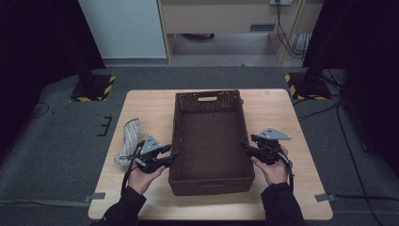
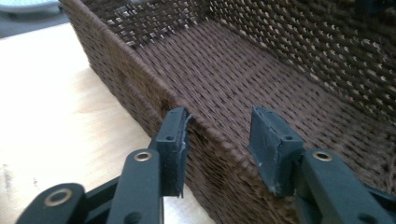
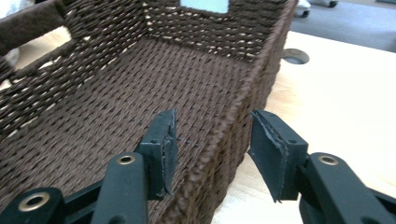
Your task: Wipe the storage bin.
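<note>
both tools straddle the basket (image 1: 209,136) walls at frame centre: left tool (image 1: 172,157) and right tool (image 1: 246,147) both open, gripping nothing.

The basket (image 1: 210,141) is dark brown all over, woven in tight rows; in the left gripper view (image 2: 299,60) and the right gripper view (image 3: 116,88) paler tan flecks show through the weave of its walls. The table (image 1: 277,117) is light, blond wood with a faint grain. Near the table's left edge lies a cloth (image 1: 130,136), pale grey with fine stripes. Both grippers, left (image 1: 173,157) and right (image 1: 244,144), are black, each with a grey plate on top; their jaws carry small brass-coloured rivets. The sleeves (image 1: 282,205) are black. Grey tape tabs (image 1: 325,197) sit at the table's near corners.
</note>
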Available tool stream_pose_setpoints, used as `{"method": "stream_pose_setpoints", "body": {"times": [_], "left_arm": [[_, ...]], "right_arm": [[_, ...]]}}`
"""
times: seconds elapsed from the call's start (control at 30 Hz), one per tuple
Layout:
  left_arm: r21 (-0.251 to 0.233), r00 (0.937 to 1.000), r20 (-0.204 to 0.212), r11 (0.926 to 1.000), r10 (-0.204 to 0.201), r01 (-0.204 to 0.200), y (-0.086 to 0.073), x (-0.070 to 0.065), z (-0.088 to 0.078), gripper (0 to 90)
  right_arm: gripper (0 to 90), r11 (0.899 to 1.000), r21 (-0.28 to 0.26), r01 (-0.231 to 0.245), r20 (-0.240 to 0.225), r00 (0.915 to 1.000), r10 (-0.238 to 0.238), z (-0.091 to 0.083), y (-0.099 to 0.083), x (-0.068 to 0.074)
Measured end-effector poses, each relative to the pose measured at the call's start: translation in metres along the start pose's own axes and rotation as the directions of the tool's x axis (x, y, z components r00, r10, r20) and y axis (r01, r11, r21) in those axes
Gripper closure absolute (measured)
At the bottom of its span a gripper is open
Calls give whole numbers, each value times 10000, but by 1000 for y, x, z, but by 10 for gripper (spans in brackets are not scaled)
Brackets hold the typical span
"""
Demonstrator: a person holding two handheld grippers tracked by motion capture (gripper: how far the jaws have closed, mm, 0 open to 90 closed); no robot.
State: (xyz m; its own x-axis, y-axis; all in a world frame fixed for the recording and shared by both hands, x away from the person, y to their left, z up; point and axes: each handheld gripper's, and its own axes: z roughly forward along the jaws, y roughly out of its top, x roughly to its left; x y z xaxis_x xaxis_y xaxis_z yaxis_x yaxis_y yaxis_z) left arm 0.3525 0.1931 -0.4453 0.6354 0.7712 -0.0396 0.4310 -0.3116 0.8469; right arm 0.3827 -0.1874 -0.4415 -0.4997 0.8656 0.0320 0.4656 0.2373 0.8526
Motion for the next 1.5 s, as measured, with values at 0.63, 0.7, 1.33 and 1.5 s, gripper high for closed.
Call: {"method": "stream_pose_setpoints", "body": {"times": [0.63,0.7,1.33,1.5], "left_arm": [[-84,9983,-579,10000,-9,4,-2,-9,-1,504],[-47,9980,-621,9999,-92,89,0,-6,0,471],[687,9942,-1066,9973,-169,243,7,-1,24,467],[622,9928,-1171,9976,-244,318,3,-7,19,478]], "right_arm": [[616,9991,339,236,148,9996,-241,6,-9,4],[642,9990,372,265,184,9995,-272,9,-10,4],[568,9989,61,471,313,9984,-473,12,-1,1],[612,9999,-57,152,-13,9999,-152,-3,0,1]]}}
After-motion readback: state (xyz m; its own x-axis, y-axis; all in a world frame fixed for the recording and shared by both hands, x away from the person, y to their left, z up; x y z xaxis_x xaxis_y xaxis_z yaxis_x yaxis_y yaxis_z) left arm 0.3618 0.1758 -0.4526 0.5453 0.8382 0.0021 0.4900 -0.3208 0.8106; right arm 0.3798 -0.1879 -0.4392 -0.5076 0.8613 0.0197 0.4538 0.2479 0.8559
